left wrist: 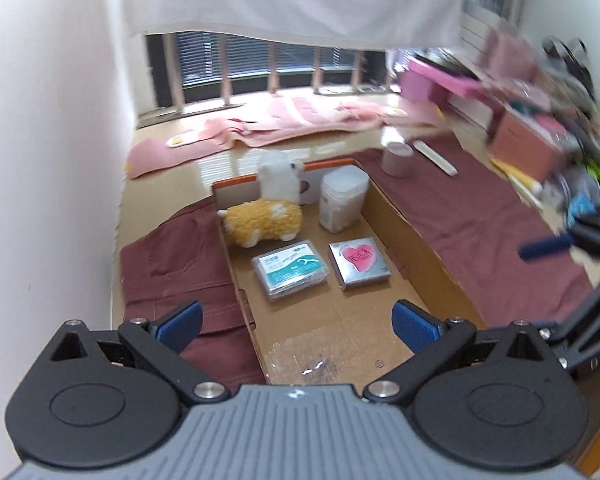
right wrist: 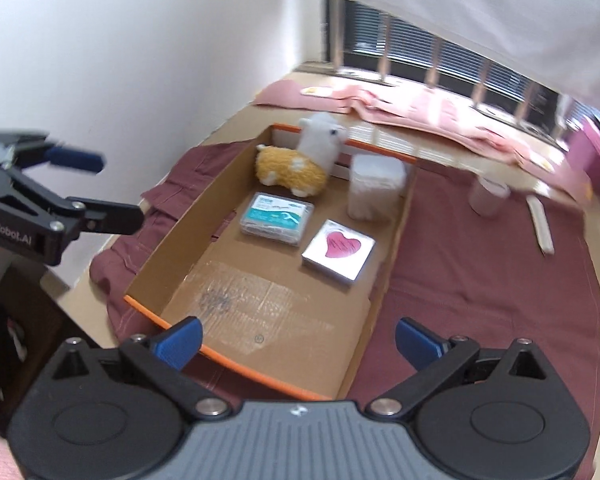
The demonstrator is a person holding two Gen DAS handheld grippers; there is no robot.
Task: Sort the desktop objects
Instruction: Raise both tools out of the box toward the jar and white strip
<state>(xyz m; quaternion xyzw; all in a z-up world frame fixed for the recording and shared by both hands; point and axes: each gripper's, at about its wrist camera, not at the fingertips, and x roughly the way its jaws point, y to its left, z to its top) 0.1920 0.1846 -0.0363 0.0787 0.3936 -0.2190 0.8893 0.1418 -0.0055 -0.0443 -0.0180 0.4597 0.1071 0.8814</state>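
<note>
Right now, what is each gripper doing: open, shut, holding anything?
Left gripper: jaws wide open, nothing between them, above the cardboard box.
Right gripper: jaws wide open, holding nothing.

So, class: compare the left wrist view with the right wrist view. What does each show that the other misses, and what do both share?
Only the left wrist view shows the blurred pile of pink boxes at the right and the right claw from outside. Only the right wrist view shows the left claw from outside. Both share the cardboard box holding the plush alpaca, floss pick case, heart box and clear jar, plus the pink roll.
</note>
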